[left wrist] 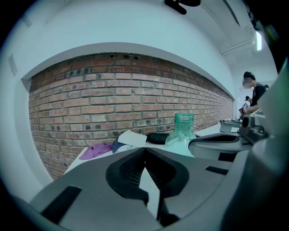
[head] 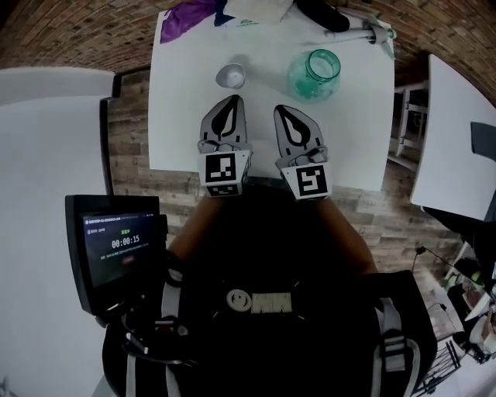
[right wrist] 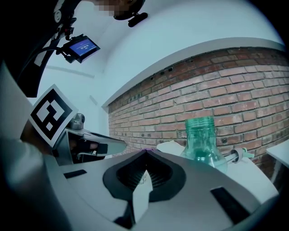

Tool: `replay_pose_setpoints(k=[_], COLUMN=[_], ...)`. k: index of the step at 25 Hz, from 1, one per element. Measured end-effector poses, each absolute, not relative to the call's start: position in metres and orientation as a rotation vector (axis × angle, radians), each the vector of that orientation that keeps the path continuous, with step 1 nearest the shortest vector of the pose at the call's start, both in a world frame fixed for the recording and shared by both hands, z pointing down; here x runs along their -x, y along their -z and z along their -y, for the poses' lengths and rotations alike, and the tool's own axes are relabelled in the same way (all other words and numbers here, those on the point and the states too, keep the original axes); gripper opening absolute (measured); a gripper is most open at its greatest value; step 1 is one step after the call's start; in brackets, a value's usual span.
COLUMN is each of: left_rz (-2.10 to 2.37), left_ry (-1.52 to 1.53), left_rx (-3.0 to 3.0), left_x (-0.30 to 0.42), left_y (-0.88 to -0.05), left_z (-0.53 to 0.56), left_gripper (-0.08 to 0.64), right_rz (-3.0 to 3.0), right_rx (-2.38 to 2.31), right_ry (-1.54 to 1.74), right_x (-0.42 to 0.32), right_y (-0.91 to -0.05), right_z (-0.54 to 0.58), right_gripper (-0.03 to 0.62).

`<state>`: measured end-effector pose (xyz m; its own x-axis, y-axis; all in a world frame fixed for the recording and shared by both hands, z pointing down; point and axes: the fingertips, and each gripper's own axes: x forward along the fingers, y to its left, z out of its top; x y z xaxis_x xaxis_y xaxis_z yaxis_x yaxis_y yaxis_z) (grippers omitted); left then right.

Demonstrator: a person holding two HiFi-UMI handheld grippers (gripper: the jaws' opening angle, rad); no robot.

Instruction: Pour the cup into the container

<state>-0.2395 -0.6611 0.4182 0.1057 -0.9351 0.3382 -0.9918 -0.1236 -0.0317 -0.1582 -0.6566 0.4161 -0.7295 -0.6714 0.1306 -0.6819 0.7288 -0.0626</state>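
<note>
In the head view a small clear cup (head: pixel 231 75) stands on the white table (head: pixel 178 116), with a green glass jar (head: pixel 315 74) to its right. My left gripper (head: pixel 233 101) is shut and empty, its tips just short of the cup. My right gripper (head: pixel 280 110) is also shut and empty, below and left of the jar. In the left gripper view the closed left gripper (left wrist: pixel 144 150) hides the cup, and the jar (left wrist: pixel 184 128) rises to the right. The right gripper view shows the closed right gripper (right wrist: pixel 145 153) with the jar (right wrist: pixel 203 140) ahead on the right.
At the table's far edge lie a purple cloth (head: pixel 186 17), white paper (head: pixel 252 12), a black object (head: pixel 322 14) and a white pen-like tool (head: pixel 364 32). A brick wall (left wrist: pixel 113 90) stands behind. A tablet (head: pixel 124 248) is at my left; other white tables flank this one.
</note>
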Motion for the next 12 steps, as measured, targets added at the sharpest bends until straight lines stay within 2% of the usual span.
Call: replay_pose_setpoints(k=[12], left_rz=[1.833], left_ry=[-0.417], left_rx=[-2.216], left_x=[0.277], left_y=[-0.442], left_z=[0.669], left_gripper=[0.003], right_rz=[2.778], right_rx=[-1.126], right_ry=[-0.100], right_x=[0.175], right_y=[-0.414], right_z=[0.673], right_gripper=[0.002])
